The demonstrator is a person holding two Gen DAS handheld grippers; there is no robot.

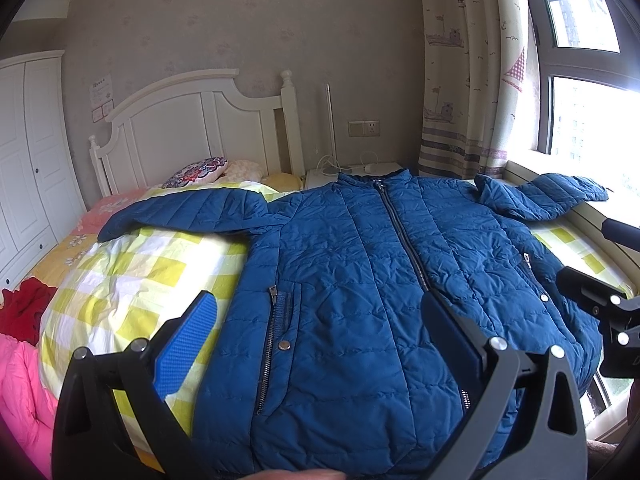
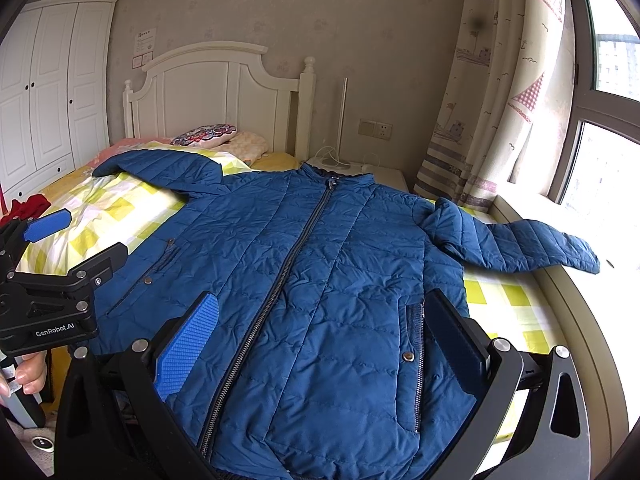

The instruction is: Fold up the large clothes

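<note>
A blue quilted jacket (image 1: 360, 280) lies flat and zipped on the bed, front up, collar toward the headboard; it also shows in the right wrist view (image 2: 320, 280). Its sleeves spread out to both sides, the left one (image 1: 180, 212) over the yellow checked quilt, the right one (image 2: 520, 244) onto the window ledge. My left gripper (image 1: 320, 332) is open and empty above the jacket's lower left part; it also shows in the right wrist view (image 2: 76, 236). My right gripper (image 2: 320, 332) is open and empty above the jacket's hem.
The yellow checked quilt (image 1: 132, 276) covers the bed. A white headboard (image 1: 188, 120), pillows (image 1: 200, 172) and a nightstand (image 2: 384, 176) are at the far end. A wardrobe (image 2: 48, 88) stands left. Red (image 1: 24, 312) and pink (image 1: 20, 392) clothes lie at the left. Curtain (image 2: 492, 120) and window are right.
</note>
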